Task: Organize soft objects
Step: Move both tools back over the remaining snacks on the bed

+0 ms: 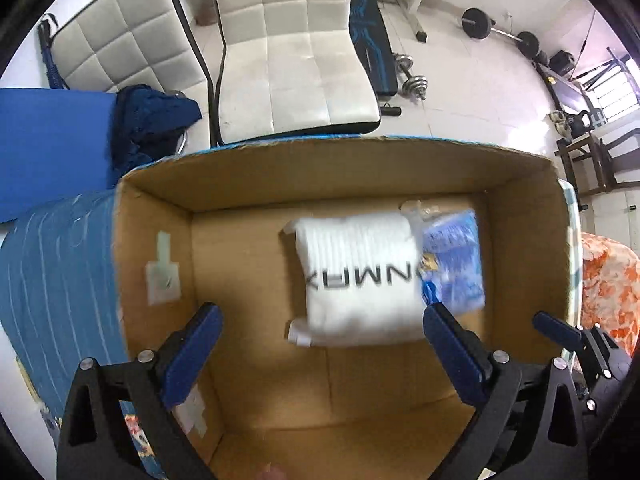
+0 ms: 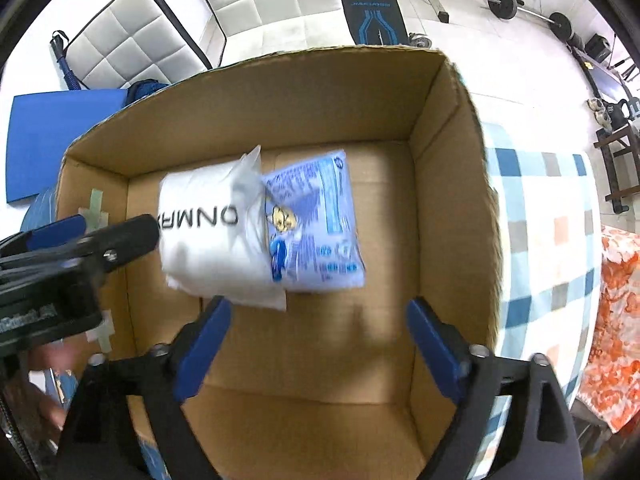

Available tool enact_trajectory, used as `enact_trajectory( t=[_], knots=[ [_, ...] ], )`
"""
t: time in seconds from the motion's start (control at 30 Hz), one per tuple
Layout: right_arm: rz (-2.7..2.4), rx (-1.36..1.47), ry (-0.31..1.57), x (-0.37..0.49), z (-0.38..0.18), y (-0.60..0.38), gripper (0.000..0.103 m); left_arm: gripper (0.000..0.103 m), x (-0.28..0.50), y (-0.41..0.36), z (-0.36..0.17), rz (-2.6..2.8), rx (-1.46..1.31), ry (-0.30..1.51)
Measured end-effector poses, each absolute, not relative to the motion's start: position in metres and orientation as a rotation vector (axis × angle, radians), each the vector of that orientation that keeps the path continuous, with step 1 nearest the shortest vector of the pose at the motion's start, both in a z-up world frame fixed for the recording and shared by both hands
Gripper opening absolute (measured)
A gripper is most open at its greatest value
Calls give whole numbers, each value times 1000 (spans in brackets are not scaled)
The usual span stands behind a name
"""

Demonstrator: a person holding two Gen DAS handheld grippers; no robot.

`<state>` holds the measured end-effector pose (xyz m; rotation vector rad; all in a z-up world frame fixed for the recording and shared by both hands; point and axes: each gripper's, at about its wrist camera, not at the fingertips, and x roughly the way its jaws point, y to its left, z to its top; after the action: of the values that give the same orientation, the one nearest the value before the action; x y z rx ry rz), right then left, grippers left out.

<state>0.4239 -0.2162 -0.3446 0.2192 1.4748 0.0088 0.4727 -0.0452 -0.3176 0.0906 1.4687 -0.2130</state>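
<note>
2 soft packs (image 2: 216, 236) (image 2: 314, 226), 1 box (image 2: 448, 184)

The cardboard box (image 2: 452, 184) stands open-topped ahead of and below the right gripper (image 2: 318, 344), on a surface covered by a blue-and-white checked cloth (image 2: 536, 248) that shows to that gripper's right. On the box floor, just beyond the fingertips, lie a white packet (image 2: 208, 240) with black lettering and a blue printed packet (image 2: 316, 228), side by side and touching, the blue one on the right. Seen from the left gripper (image 1: 320, 344), the same white packet (image 1: 360, 276) lies straight ahead between its fingers.
</note>
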Motion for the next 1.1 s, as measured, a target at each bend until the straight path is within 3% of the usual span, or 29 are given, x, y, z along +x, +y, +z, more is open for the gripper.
enact_trajectory(
  t=[0.07,0.7,0.9,1.1],
  knots=[
    [8,219,1458,412,-336,-215,101,103,463,-42,-308,-187,101,1432],
    [52,139,1258,299,-226,-201,101,103,333,-18,-194,-81,83,1147],
    [61,160,1244,264,-208,-213,101,103,297,-8,-196,-50,92,1183],
    [18,173,1320,233,-234,-240,101,103,262,19,-232,0,40,1291]
  ],
)
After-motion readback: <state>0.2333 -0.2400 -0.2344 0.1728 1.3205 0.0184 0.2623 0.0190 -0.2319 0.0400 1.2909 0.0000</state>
